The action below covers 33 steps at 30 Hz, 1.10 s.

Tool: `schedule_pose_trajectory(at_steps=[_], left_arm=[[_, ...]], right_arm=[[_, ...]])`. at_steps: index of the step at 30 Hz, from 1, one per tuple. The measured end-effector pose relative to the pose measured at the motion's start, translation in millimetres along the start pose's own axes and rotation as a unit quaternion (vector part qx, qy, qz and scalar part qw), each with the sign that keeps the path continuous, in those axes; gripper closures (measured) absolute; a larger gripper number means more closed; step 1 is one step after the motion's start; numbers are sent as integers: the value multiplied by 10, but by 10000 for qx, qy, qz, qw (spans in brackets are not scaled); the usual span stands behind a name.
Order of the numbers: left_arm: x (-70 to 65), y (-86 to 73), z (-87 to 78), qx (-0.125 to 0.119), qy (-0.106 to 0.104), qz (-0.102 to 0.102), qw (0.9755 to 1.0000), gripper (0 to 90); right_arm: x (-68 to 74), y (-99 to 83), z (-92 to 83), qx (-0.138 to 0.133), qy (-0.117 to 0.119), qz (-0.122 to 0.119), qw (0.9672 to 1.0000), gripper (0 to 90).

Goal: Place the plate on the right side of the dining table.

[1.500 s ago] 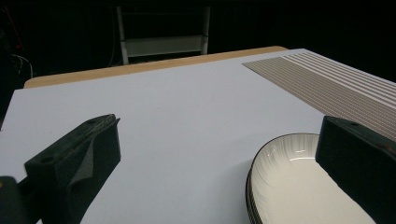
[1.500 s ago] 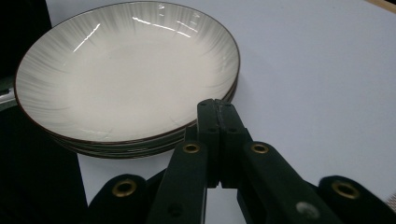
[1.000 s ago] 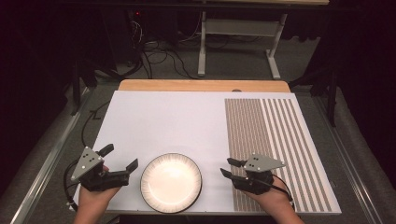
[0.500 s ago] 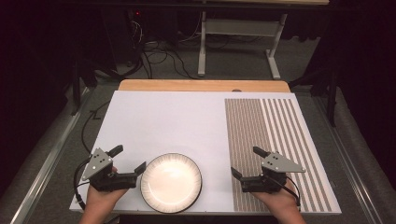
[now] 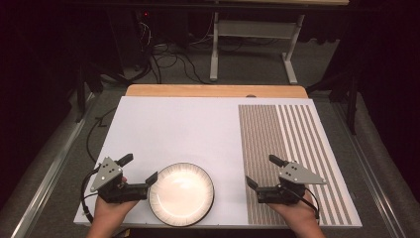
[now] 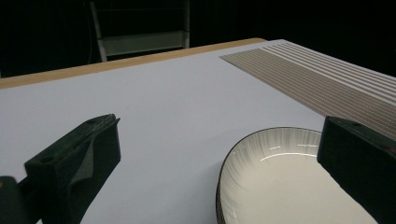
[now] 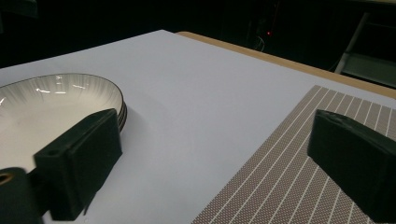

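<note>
At the near edge of the white table, a round cream plate with a dark ribbed rim lies flat, left of the middle. The left gripper sits just beside the plate's left rim, jaws wide apart with nothing between them. The right gripper, over the near end of the brown striped woven placemat, has just been opening its jaws, which stand apart and empty. Along the far edge runs a light wooden strip.

Left gripper — right gripper — jaws wide.
</note>
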<state>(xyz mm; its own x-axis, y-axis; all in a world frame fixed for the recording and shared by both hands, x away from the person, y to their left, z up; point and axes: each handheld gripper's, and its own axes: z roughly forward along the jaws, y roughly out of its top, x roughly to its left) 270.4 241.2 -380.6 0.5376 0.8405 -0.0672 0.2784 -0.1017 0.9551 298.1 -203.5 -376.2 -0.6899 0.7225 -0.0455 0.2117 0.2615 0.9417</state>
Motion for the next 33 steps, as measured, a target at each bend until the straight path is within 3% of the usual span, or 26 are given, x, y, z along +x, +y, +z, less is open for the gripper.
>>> schedule_pose_trajectory(at_steps=[4,11,15,25,33], left_arm=[[3,8,23,5,-42,4,10000,0],[-9,13,21,33,-23,66,10000,0],[-18,14,6,30,10,103,9999,0],[2,6,8,20,36,3,10000,3],[-6,6,0,32,55,60,10000,18]], right_arm=[[34,16,-9,118,-82,-122,9998,283],[76,59,-10,139,266,-87,9995,623],[160,94,42,244,379,-306,9985,698],[337,191,249,448,803,-393,9950,887],[469,307,415,659,1126,-613,9896,900]])
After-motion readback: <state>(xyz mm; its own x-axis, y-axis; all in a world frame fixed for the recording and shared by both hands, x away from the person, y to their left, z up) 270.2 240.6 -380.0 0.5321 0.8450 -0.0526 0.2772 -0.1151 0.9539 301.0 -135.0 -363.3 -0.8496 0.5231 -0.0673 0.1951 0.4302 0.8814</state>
